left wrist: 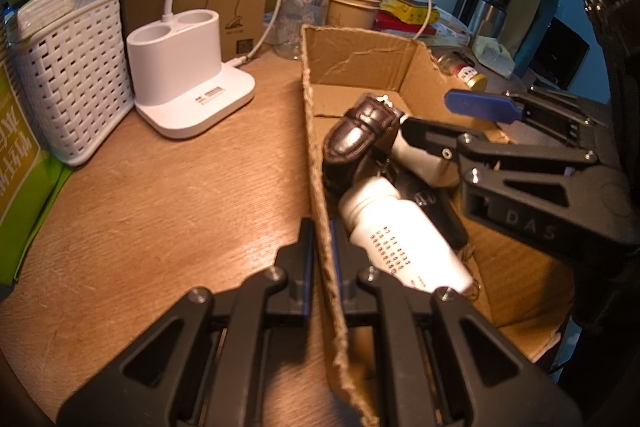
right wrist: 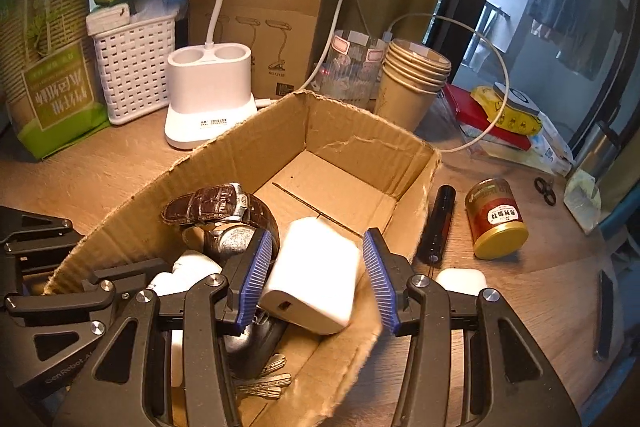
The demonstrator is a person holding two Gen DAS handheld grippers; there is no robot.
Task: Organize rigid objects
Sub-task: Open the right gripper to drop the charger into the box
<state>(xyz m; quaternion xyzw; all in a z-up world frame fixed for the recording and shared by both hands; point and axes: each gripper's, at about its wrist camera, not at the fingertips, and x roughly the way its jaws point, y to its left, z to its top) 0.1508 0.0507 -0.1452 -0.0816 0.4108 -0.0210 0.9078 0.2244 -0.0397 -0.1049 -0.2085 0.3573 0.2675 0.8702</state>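
Left gripper (left wrist: 322,259) pinches the box (right wrist: 352,151) wall, steadying it. Right gripper (right wrist: 316,277) is spread around the white charger (right wrist: 316,279), apparently just dropped inside. Next, likely: fetch the red tin (right wrist: 496,219) or black tube (right wrist: 438,225) beside the box.

Left gripper (left wrist: 323,259) clamped shut, pointing downward; right gripper (right wrist: 316,279) parted, empty.

"DAS" showing in raised letters on the right gripper (left wrist: 460,123) body, "CenRobot" running along the left gripper (right wrist: 24,255) body at the right gripper's left, other labels staying too blurred to read
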